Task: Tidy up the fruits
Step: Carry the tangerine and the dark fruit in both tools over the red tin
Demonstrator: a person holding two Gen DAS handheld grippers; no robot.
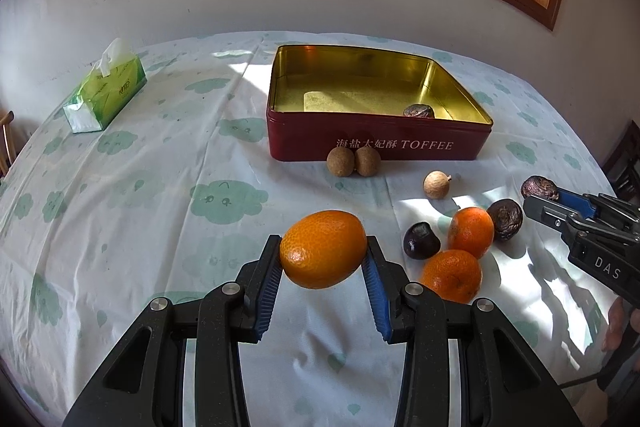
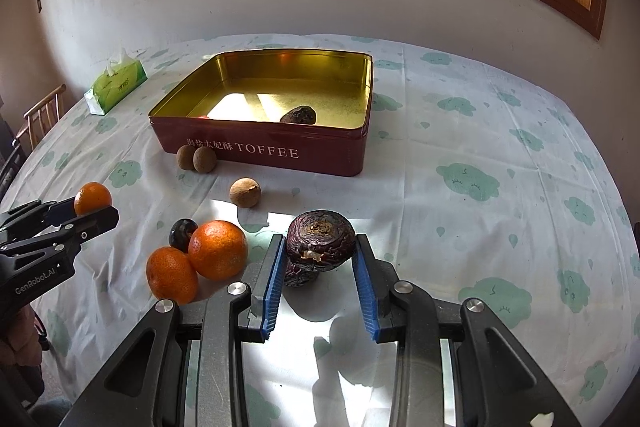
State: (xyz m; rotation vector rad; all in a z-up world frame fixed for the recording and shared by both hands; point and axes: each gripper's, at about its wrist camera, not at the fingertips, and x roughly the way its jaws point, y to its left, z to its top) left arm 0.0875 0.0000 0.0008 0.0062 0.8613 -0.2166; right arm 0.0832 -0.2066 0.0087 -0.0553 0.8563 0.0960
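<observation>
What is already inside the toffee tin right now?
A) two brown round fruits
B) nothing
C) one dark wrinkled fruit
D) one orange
C: a single dark wrinkled fruit lies on the gold floor of the toffee tin; no other fruit shows inside.

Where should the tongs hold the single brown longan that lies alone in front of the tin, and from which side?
Grip the lone longan across its round middle, coming from above. It lies apart from the pair of longans and the toffee tin, so both fingers likely have room. Its stem stub sticks out sideways; keep the fingers off it.
</observation>
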